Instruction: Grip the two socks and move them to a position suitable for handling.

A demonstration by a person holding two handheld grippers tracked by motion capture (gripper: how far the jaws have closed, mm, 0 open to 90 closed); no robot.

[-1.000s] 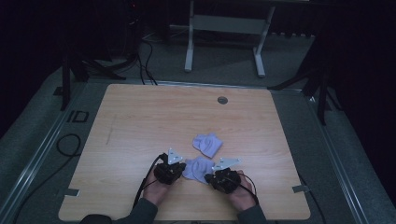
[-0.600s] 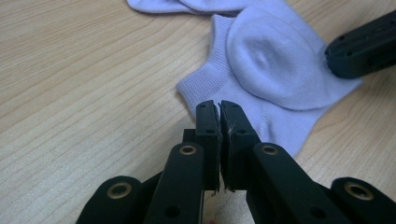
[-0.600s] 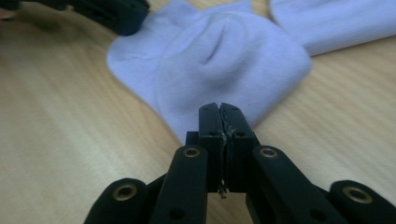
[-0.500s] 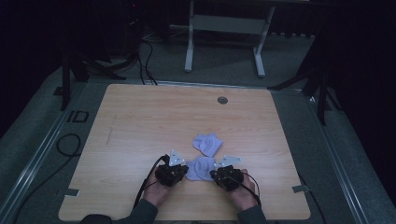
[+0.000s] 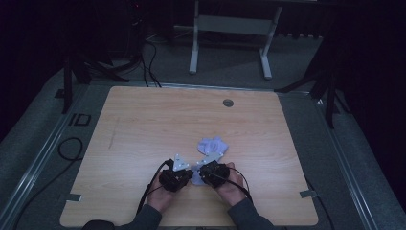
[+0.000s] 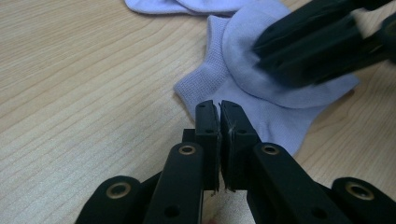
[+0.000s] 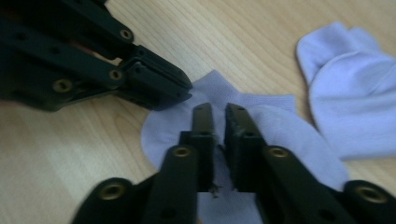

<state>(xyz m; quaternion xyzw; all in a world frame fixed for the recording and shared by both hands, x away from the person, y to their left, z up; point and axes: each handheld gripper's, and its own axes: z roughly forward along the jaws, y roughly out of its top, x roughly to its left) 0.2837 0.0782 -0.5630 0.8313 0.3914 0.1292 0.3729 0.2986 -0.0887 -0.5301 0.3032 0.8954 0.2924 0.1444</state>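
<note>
Socks, pale lilac, lie on the near half of a wooden tabletop (image 5: 143, 124) as a person works on them with a hand-held claw in each hand. The nearer sock (image 6: 261, 93) sits flat between the two tools, its rounded end doubled over; the second sock (image 5: 213, 145) lies crumpled just beyond it. The left claw (image 6: 219, 109) is pressed together with nothing between its jaws, tips at the cloth's near edge. The right claw (image 7: 218, 114) has just been easing apart to a thin slit, poised over the folded part (nothing visibly pinched). Judging by this, one fold is made, while pairing with the other sock remains. From above, dim light and the hands hide the nearer sock's outline.
</note>
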